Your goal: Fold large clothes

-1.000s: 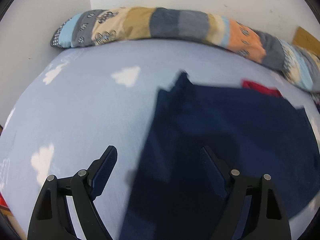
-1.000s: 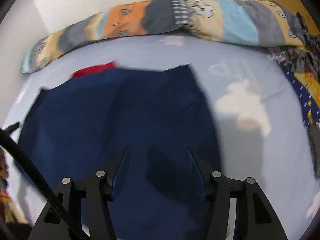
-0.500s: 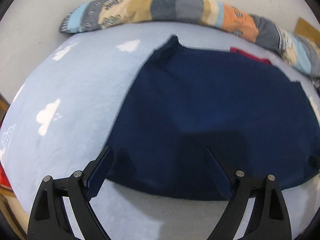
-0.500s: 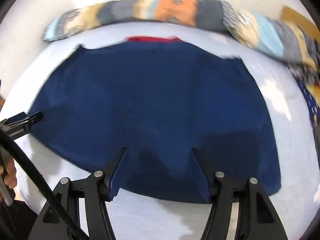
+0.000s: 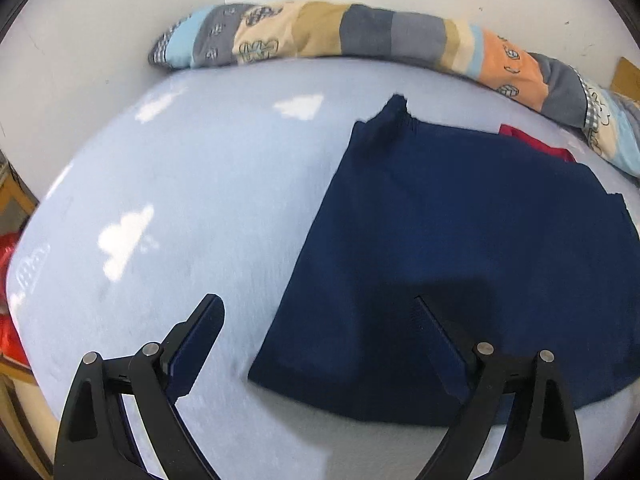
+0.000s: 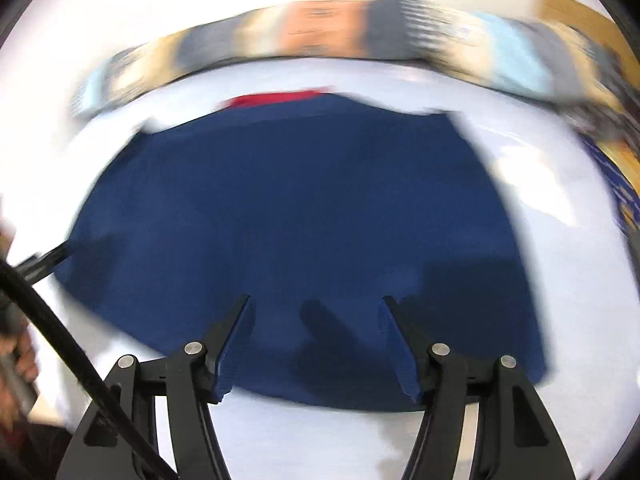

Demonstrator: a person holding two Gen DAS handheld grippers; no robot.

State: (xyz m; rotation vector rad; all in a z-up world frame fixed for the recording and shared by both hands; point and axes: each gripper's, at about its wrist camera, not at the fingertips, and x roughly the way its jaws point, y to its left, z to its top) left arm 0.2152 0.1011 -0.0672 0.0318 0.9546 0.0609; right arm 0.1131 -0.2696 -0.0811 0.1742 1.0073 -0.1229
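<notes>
The navy garment [image 5: 460, 256] lay flat on the bed [image 5: 192, 200], spread wide, presumably so its edges could be reached for a fold. My left gripper [image 5: 316, 320] hovered with fingers apart and empty, its right finger over the garment's near-left corner. My right gripper [image 6: 316, 320] was likewise spread and empty above the near hem; that view was blurred, so contact was uncertain. A patchwork bolster [image 5: 360, 36] lined the far wall.

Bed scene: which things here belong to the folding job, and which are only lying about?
For the job:
navy garment, spread flat
left gripper, open
right gripper, open

Lying about:
patchwork bolster at the wall
red cloth behind the garment
cloud sheet
</notes>
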